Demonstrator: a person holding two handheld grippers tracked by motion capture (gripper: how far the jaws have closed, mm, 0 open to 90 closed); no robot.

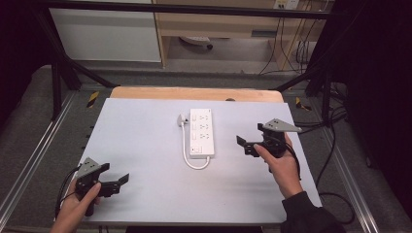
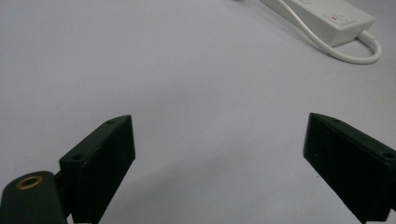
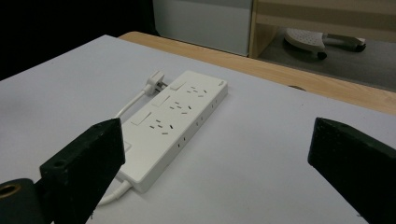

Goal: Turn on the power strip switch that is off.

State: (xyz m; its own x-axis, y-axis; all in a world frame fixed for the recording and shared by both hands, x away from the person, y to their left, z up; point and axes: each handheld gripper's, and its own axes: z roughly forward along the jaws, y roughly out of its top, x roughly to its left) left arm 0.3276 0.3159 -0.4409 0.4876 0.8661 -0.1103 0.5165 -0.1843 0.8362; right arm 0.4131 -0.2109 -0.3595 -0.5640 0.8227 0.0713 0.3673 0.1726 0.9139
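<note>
High view first: a white power strip (image 1: 201, 132) lies flat near the middle of the pale grey table top (image 1: 145, 145), its long side running away from the person. Its white cable (image 1: 187, 150) leaves the near end, loops round and runs up the strip's left side to a plug (image 1: 182, 119) that rests on the table just beside the far left corner.

The right gripper (image 1: 250, 144) is held above the table to the right of the strip, near it but apart, with its jaws pointing left toward the strip's near end. In the right gripper view the two black jaws stand wide apart with nothing between them, and the power strip (image 3: 175, 119) lies ahead and to the left, showing three socket groups and what seem to be switches along one edge, though they are too small to be sure.

The left gripper (image 1: 121, 182) sits at the near left corner of the table, well apart from the strip. In the left gripper view its jaws are also spread wide and empty over bare table, with the strip's near end (image 2: 327, 16) and cable loop far off at the top right.
</note>
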